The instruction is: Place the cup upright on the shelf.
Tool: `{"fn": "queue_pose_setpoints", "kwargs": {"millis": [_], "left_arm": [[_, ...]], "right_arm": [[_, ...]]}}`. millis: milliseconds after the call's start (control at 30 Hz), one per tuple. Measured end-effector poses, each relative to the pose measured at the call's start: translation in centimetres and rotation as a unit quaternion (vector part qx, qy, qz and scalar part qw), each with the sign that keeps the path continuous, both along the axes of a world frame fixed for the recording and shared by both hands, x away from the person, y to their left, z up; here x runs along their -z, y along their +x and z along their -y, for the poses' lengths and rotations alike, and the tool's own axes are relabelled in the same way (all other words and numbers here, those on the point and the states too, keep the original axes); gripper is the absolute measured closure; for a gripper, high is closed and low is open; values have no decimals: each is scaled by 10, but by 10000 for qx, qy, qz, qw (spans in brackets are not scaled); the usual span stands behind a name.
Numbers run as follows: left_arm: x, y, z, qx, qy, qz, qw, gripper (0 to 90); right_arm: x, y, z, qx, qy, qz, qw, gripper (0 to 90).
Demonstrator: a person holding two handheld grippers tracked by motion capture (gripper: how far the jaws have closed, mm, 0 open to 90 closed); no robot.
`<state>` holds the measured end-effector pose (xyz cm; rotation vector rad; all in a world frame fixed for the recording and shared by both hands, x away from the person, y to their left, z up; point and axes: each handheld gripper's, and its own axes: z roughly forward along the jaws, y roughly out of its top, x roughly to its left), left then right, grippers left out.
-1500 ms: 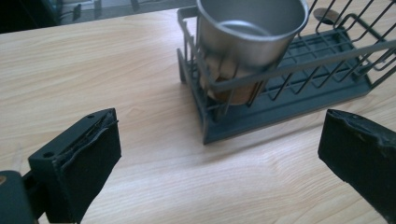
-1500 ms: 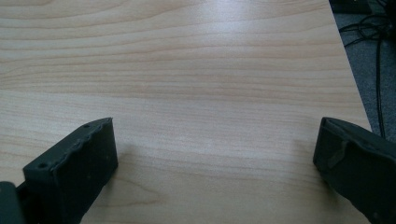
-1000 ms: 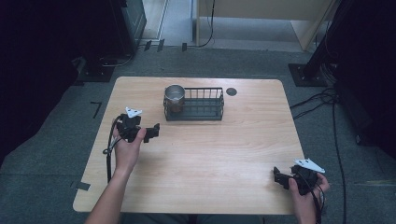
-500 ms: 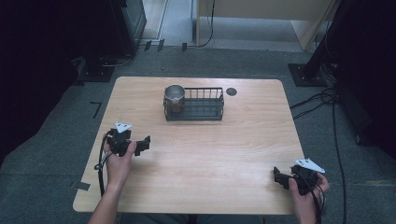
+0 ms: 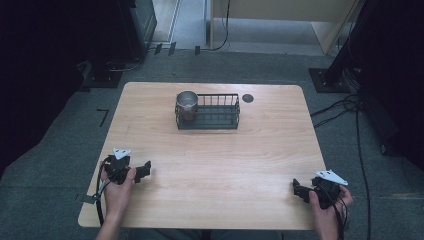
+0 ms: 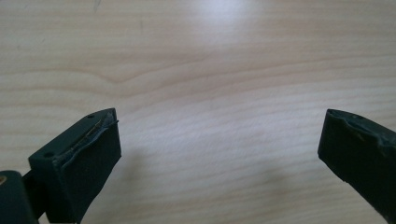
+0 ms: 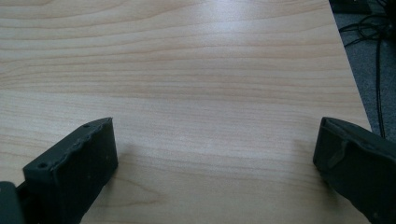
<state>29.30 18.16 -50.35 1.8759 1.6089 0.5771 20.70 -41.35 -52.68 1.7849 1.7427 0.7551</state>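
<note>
Both grippers sit low at the near edge with jaws spread and empty, the cup (image 5: 187,104) standing upright in the rack's (image 5: 215,119) left end, well ahead, and the left gripper (image 5: 141,171) looks nearer it than the right gripper (image 5: 297,189).

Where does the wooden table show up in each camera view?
High view: the table sits mid-picture, with grey floor around it.
Left gripper view: its wood grain spans the picture behind the open left gripper.
Right gripper view: wood lies behind the open right gripper, and a table edge runs down the upper right.
Shared landmark: the cables on the grey floor beside the table, also at the right gripper view's upper right.
</note>
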Motion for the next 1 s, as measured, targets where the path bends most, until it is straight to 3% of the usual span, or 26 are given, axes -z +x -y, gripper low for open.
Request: {"fn": "queue_pose_setpoints", "kwargs": {"millis": [433, 600, 1000], "left_arm": [[12, -22, -23, -139, 156, -64, 9998, 0], [13, -29, -27, -122, 340, -61, 9993, 0], [15, -35, -33, -55, 313, 56, 9995, 0]], "right_arm": [[0, 0, 0, -5, -8, -2, 10000, 0], [0, 0, 0, -7, -11, -1, 10000, 0], [0, 0, 0, -11, -14, 2, 10000, 0]]}}
